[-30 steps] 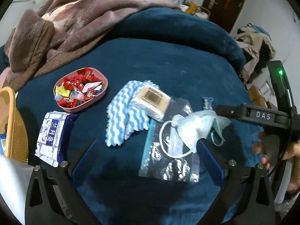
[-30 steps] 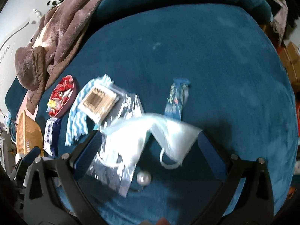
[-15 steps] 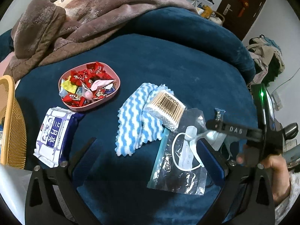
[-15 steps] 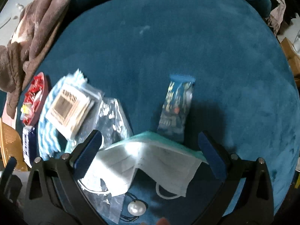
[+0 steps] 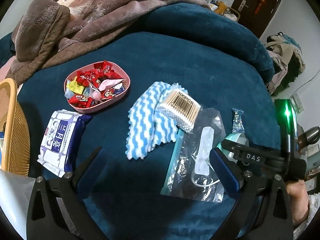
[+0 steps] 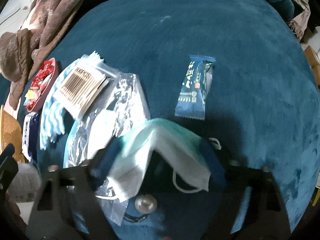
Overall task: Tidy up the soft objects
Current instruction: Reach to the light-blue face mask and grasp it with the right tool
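Note:
A pale green and white face mask (image 6: pixel 160 146) lies partly on a clear zip bag (image 6: pixel 124 108) on the blue plush surface. My right gripper (image 6: pixel 160 158) points steeply down over it. Its jaws are closing, with both pads against the mask, which buckles up into a ridge between them. The left wrist view shows this gripper (image 5: pixel 250 158) low at the right, with the mask's green edge (image 5: pixel 236 138) just beyond it. My left gripper (image 5: pixel 154 158) hangs open and holds nothing, near a blue-and-white striped cloth (image 5: pixel 148 120).
A pack of cotton swabs (image 5: pixel 182 108) rests on the cloth. A blue snack packet (image 6: pixel 195 88) lies beyond the mask, a pearl hair tie (image 6: pixel 145 203) under it. Left: pink candy dish (image 5: pixel 96 86), tissue pack (image 5: pixel 60 138), yellow basket (image 5: pixel 12 126). A brown blanket (image 5: pixel 80 20) lies behind.
My right gripper has come down onto the mask and its jaws have narrowed from wide open, bunching the mask upward. My left gripper has drifted only slightly.

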